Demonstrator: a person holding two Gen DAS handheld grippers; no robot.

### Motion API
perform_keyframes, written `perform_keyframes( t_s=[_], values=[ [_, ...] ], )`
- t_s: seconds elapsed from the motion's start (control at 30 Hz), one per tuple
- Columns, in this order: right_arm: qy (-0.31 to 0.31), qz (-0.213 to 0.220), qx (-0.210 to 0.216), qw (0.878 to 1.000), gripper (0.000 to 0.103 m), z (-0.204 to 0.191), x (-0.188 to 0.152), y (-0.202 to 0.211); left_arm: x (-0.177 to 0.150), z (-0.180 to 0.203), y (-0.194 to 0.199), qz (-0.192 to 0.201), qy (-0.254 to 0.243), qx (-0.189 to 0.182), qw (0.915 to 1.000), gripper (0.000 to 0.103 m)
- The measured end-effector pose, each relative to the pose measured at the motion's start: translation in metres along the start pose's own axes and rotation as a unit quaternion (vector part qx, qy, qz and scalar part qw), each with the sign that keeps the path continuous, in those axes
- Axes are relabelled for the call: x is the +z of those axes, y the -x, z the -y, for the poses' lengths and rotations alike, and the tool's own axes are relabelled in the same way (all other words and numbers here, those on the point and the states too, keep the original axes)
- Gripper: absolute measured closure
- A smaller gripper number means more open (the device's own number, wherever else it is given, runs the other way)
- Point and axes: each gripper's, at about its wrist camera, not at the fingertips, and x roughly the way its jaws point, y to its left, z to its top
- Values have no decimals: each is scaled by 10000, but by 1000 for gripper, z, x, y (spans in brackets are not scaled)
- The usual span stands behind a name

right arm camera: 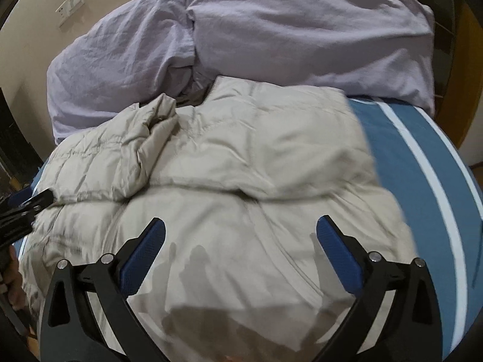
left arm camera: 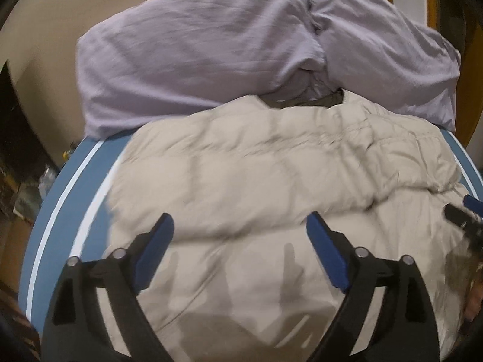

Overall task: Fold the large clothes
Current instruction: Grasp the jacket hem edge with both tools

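A beige puffer jacket [left arm camera: 271,175] lies spread on the blue bed, partly folded, with a sleeve laid across it [right arm camera: 126,144]. My left gripper [left arm camera: 240,226] is open and empty, hovering above the jacket's near part. My right gripper [right arm camera: 241,229] is open and empty, also above the jacket [right arm camera: 256,166]. The right gripper's fingertips [left arm camera: 465,211] show at the right edge of the left wrist view. The left gripper's fingertips [right arm camera: 36,203] show at the left edge of the right wrist view, beside the jacket's edge.
A lilac duvet [left arm camera: 196,51] is bunched at the head of the bed, also in the right wrist view [right arm camera: 286,30]. The blue sheet with white stripes [right arm camera: 422,157] shows right of the jacket and on the left [left arm camera: 69,187]. A cream wall with a switch plate [right arm camera: 71,6] stands behind.
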Motion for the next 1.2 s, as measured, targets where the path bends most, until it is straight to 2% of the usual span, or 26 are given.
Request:
perform_keyframes(
  t_s=[0.13,0.3,0.47,0.6,0.73,0.8,0.9,1.07,1.2],
  values=[
    [71,-100,-380,9992,1,29,-23,31,-39,-45,32,45,142,86,9999,10],
    [-57,-57,-564,9984,1,73,-55,68,-88,-96,52,-140,357,64,9992,10],
    [-555,-75,-549,9969,1,120,-85,94,-122,-128,56,-315,624,-48,9975,10],
    [-909,-201,-263,9953,2,137,-103,97,-138,-144,51,-452,982,-391,9934,11],
    [-1148,-333,20,9928,12,145,-116,93,-147,-147,51,-485,1221,-734,9886,22],
    [-1180,-262,93,9926,16,145,-117,95,-151,-145,51,-496,1264,-845,9871,28],
    [-1157,-247,226,9927,27,141,-120,97,-154,-141,52,-495,1290,-984,9855,36],
    [-1137,-282,601,9913,51,134,-125,96,-160,-135,56,-453,1330,-1034,9847,41],
    [-992,-264,592,9930,63,128,-126,96,-163,-133,58,-430,1365,-1077,9838,46]
  ],
)
